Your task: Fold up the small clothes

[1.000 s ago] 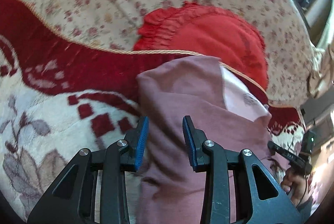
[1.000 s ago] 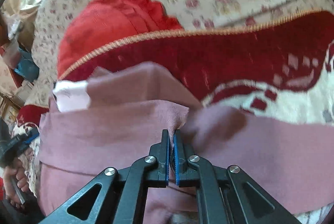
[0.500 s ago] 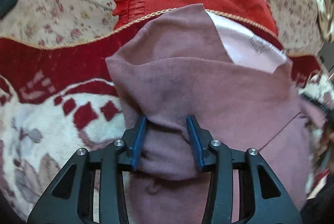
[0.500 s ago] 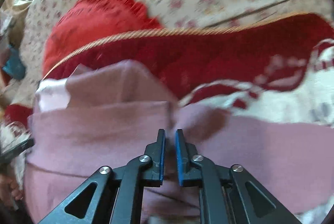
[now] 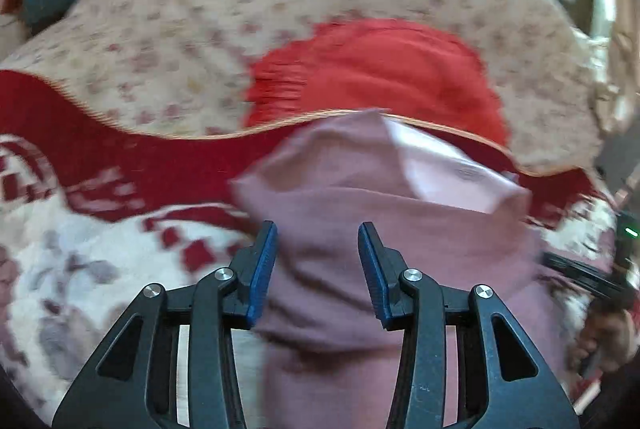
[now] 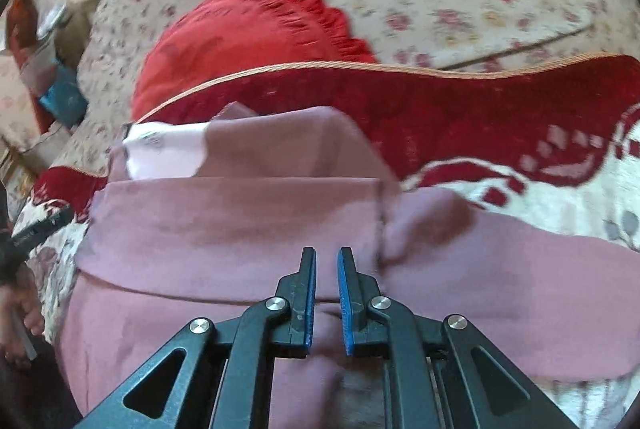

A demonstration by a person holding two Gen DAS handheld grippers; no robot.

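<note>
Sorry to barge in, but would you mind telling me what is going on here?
A person is folding a mauve garment on a red-and-white blanket, with a handheld gripper in each hand. The garment lies partly folded, a pale inner patch showing at its far edge. The left gripper and the right gripper have just been opening their jaws; cloth sits between each pair, but neither seems to pinch it now. A red cushion lies beyond.

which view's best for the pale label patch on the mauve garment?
Right wrist: the pale label patch is fairly sharp there, its faint print and dark edge visible on the mauve garment. Left wrist shows the patch larger but motion-blurred, its print a smudge.
</note>
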